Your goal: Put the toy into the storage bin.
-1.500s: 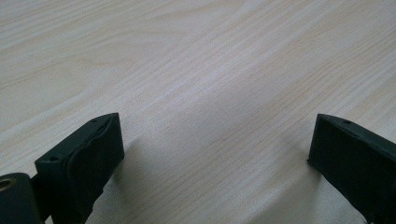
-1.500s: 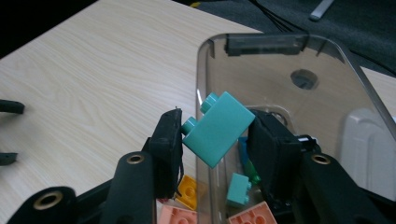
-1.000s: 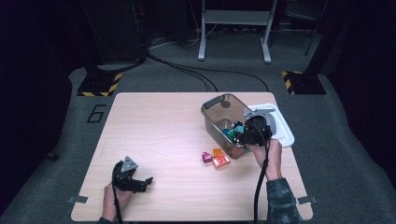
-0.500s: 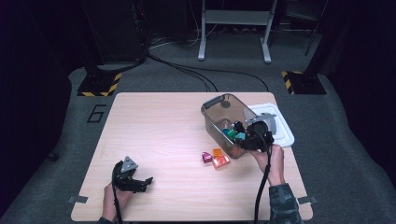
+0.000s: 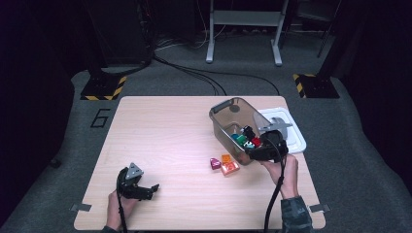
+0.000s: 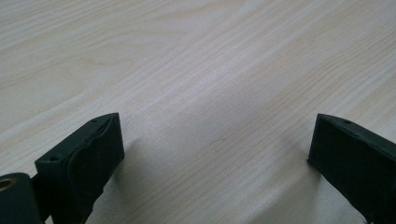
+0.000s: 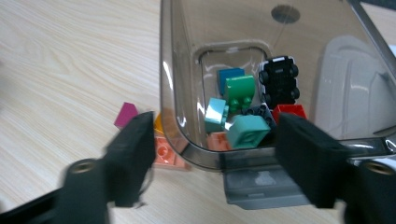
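Since the earlier frames the right gripper (image 5: 251,145) has been carried slightly over the near rim of the clear bin (image 5: 221,127), and its jaws have just been opening, released with nothing between them. A teal block (image 7: 247,131) lies in the bin among other toys, seemingly just dropped. Sorting appears under way; next, the magenta block (image 5: 215,163) and orange blocks (image 5: 229,165) just outside the bin's wall would need fetching. The white lid (image 5: 296,136) lies beside the bin. The left gripper (image 5: 148,190) rests spread and empty on the table (image 5: 160,131).
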A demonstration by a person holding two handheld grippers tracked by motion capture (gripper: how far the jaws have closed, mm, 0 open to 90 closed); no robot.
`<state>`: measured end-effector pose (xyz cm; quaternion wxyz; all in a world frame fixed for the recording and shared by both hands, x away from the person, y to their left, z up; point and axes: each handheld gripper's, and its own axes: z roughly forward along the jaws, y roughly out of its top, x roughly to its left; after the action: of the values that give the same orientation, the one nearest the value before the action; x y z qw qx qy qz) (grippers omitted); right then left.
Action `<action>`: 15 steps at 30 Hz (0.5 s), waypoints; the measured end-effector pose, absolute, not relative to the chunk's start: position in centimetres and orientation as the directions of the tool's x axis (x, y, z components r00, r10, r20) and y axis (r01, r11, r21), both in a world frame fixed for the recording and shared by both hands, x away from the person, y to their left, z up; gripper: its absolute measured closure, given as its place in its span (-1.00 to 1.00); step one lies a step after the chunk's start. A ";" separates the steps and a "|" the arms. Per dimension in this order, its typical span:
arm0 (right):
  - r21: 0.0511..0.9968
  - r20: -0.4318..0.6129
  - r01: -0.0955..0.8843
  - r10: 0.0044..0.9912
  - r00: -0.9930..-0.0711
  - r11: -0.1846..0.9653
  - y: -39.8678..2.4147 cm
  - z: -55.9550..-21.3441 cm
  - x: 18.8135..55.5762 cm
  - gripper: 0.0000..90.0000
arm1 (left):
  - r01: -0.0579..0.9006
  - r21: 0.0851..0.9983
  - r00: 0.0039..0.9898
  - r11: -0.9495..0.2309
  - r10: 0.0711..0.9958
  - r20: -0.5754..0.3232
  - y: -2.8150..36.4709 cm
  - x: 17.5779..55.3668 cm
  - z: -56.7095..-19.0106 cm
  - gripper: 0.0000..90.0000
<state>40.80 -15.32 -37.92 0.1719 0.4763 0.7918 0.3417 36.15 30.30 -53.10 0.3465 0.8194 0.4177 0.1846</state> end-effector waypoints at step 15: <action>0.720 0.049 0.559 0.773 -0.632 0.411 -8.5 -38.0 39.3 -0.75 | 0.555 0.725 0.583 -0.409 0.812 0.012 30.3 36.2 -53.1 -0.93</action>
<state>39.26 -8.52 -37.99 0.1474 0.4027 0.8269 0.3639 36.15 30.30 -53.12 0.3483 0.8186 0.4176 0.1849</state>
